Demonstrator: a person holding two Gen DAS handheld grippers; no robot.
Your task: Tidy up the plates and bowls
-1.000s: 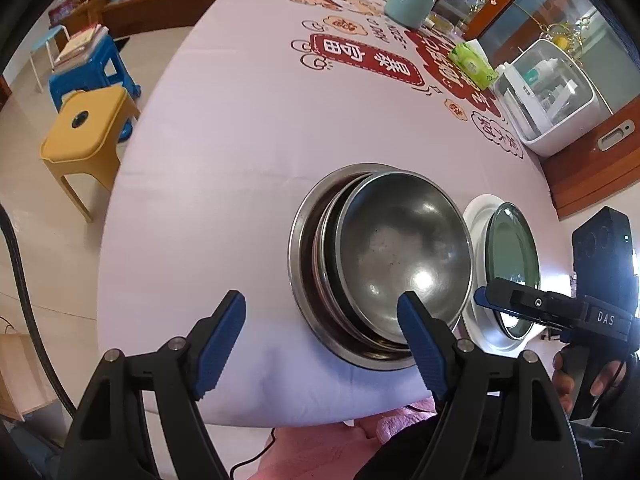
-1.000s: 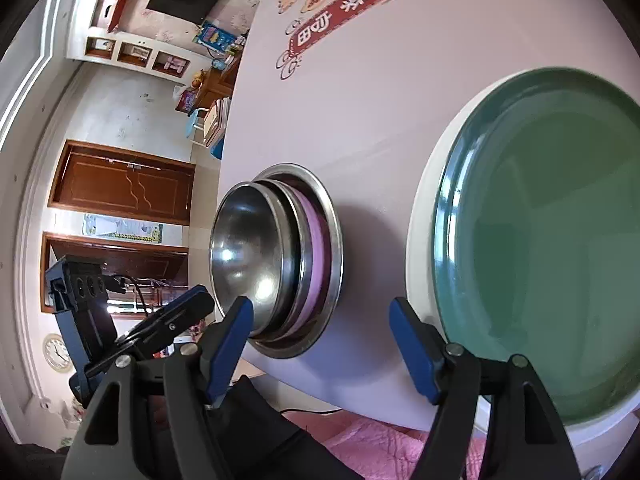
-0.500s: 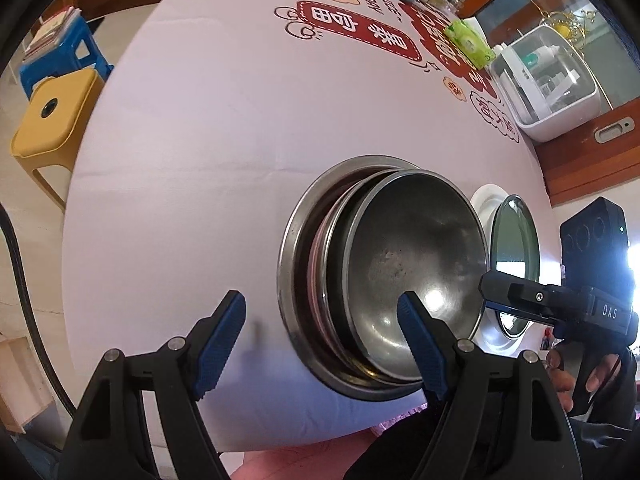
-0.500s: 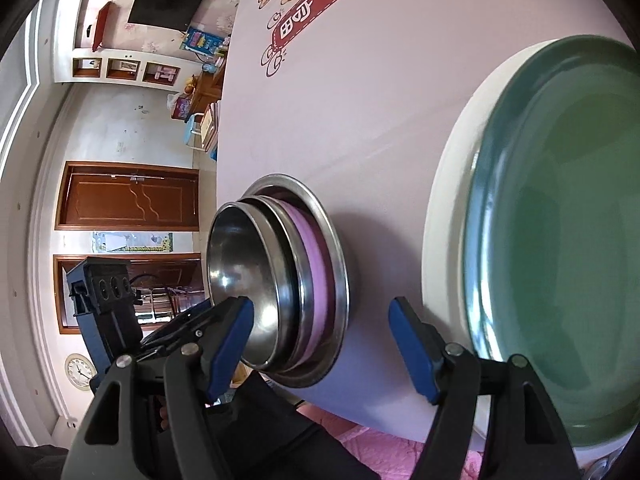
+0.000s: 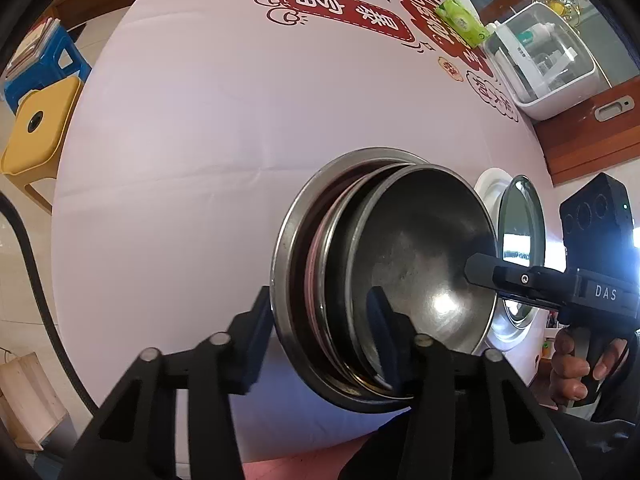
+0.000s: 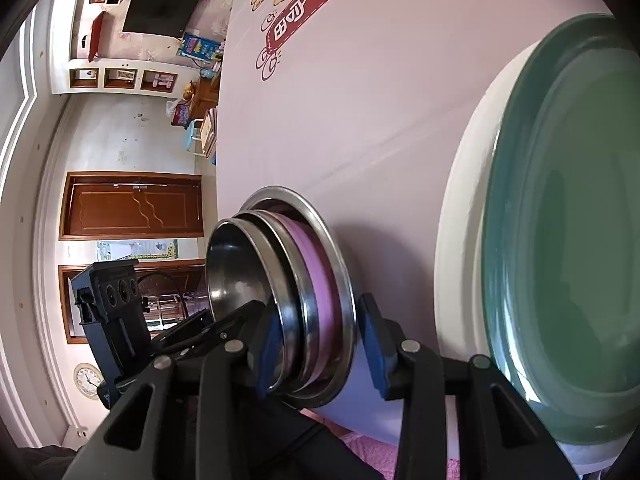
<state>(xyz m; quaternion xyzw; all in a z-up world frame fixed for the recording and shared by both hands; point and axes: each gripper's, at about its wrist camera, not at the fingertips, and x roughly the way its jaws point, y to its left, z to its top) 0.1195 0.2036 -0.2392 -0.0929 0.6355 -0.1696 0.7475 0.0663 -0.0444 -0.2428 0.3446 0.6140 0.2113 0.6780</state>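
Note:
A nested stack of steel bowls with a pink bowl between them sits near the table's front edge; it also shows in the right wrist view. My left gripper is shut on the stack's near rim, one finger outside the outermost bowl, the other inside the top bowl. My right gripper grips the stack's other side, its fingers across the rims. A green plate lies on a white plate to the right of the stack.
The round table has a pale cloth with red print. A white appliance, a green tissue pack and a teal cup stand at the far side. A yellow stool and a blue stool stand left of the table.
Both grippers moved in onto the bowl stack and closed from wide open onto its rims. The stack now looks closer in both views.

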